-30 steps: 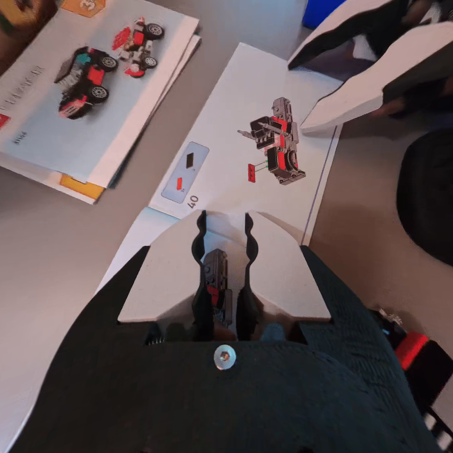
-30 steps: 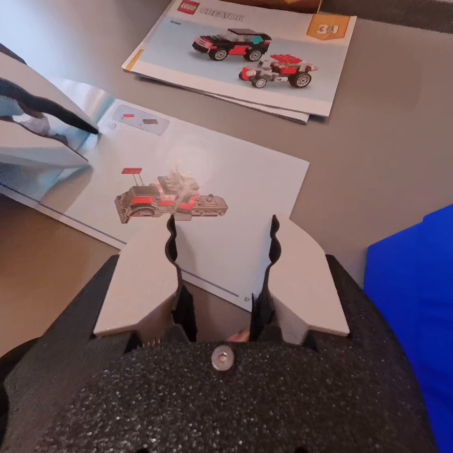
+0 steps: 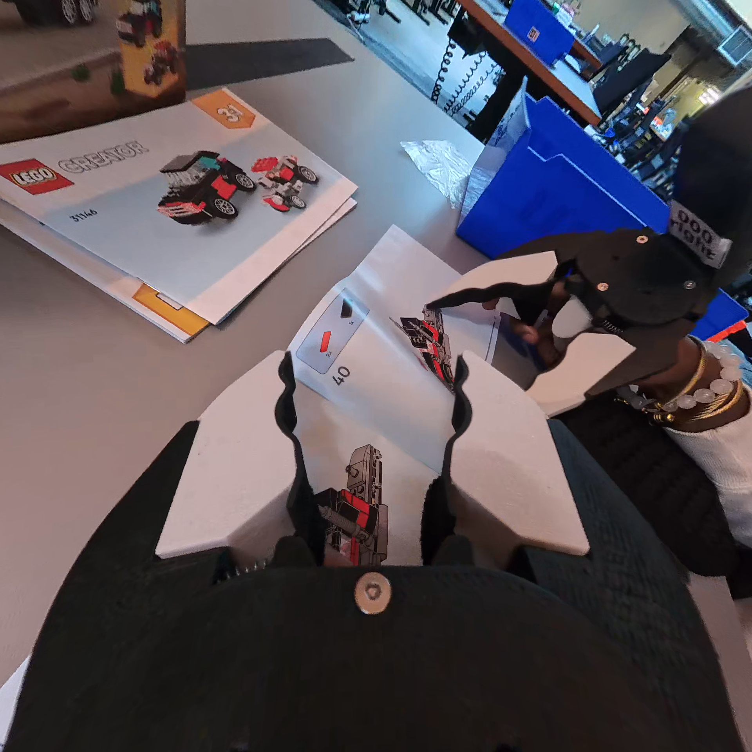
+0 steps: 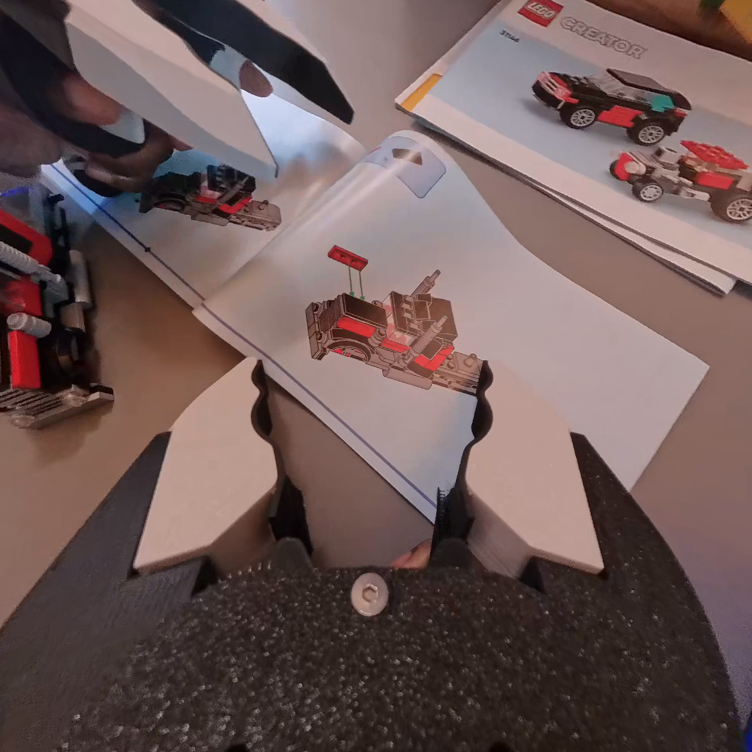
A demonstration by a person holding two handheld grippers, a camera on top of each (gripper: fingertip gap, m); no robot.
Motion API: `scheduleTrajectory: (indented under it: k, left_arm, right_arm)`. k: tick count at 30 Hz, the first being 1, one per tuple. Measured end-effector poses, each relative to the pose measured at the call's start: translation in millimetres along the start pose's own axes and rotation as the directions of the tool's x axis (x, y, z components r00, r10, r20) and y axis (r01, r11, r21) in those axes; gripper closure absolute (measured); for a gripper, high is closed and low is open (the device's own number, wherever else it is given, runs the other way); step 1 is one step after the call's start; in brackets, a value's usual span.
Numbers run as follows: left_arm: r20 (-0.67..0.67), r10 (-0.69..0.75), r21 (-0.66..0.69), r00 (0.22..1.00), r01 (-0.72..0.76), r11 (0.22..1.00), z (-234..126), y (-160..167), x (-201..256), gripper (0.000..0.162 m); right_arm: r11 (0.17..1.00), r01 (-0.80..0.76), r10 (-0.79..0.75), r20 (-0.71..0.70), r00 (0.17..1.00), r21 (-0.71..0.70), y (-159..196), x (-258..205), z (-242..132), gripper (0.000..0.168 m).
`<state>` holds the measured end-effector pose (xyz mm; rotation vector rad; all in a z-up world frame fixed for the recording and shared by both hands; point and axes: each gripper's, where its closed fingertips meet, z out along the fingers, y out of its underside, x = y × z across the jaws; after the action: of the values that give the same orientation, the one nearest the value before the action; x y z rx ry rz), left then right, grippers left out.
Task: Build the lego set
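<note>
left gripper (image 3: 372, 366): jaws spread wide, nothing between them, above the open instruction booklet (image 4: 508, 317)
right gripper (image 4: 372, 376): jaws apart, empty, over the booklet's near edge
lego model (image 4: 36, 325): partly built, red, black and grey, on the table (image 4: 162, 366) left of the booklet, blurred, seemingly untouched
closed manuals (image 3: 162, 211): stacked beyond the booklet
</note>
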<state>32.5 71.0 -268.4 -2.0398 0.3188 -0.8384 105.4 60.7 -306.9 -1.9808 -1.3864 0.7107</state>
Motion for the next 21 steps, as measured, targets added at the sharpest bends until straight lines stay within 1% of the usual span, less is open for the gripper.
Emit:
scheduleTrajectory:
  k: [4, 7, 10, 14, 16, 17, 19, 21]
  left_arm:
    - [-0.007, -0.005, -0.032, 1.000, 0.005, 0.999, 3, 4, 0, 0.083]
    - [-0.014, -0.005, -0.035, 1.000, 0.004, 0.999, 3, 4, 1, 0.082]
    - [-0.020, -0.004, -0.039, 1.000, 0.003, 0.999, 3, 5, 2, 0.082]
    - [-0.033, 0.000, -0.056, 0.999, -0.002, 0.998, 4, 7, 4, 0.082]
    - [-0.038, -0.002, -0.056, 0.999, 0.000, 0.998, 4, 7, 5, 0.083]
    - [-0.044, -0.007, -0.050, 0.999, 0.005, 0.999, 4, 6, 5, 0.083]
    - [-0.061, -0.027, -0.031, 0.998, 0.025, 0.999, 4, 4, 7, 0.083]
    - [-0.073, -0.049, -0.010, 0.996, 0.049, 0.999, 2, 2, 7, 0.083]
  right_arm:
    - [0.998, 0.065, -0.064, 0.070, 0.995, -0.002, -1, -14, 3, 0.062]
    - [0.992, 0.124, -0.123, 0.078, 0.989, -0.017, 0, -20, 7, 0.059]
    - [0.992, 0.122, -0.122, 0.102, 0.987, 0.008, -4, -23, 7, 0.067]
    - [0.991, 0.087, -0.098, 0.114, 0.989, 0.097, -18, -23, 2, 0.077]
    - [0.980, 0.104, -0.115, 0.060, 0.992, 0.167, -31, -18, -3, 0.085]
    - [0.971, 0.137, -0.140, 0.002, 0.990, 0.196, -39, -13, -6, 0.088]
    - [0.938, 0.252, -0.226, -0.130, 0.965, 0.240, -55, -6, -14, 0.091]
    - [0.898, 0.370, -0.302, -0.277, 0.912, 0.238, -69, 1, -21, 0.089]
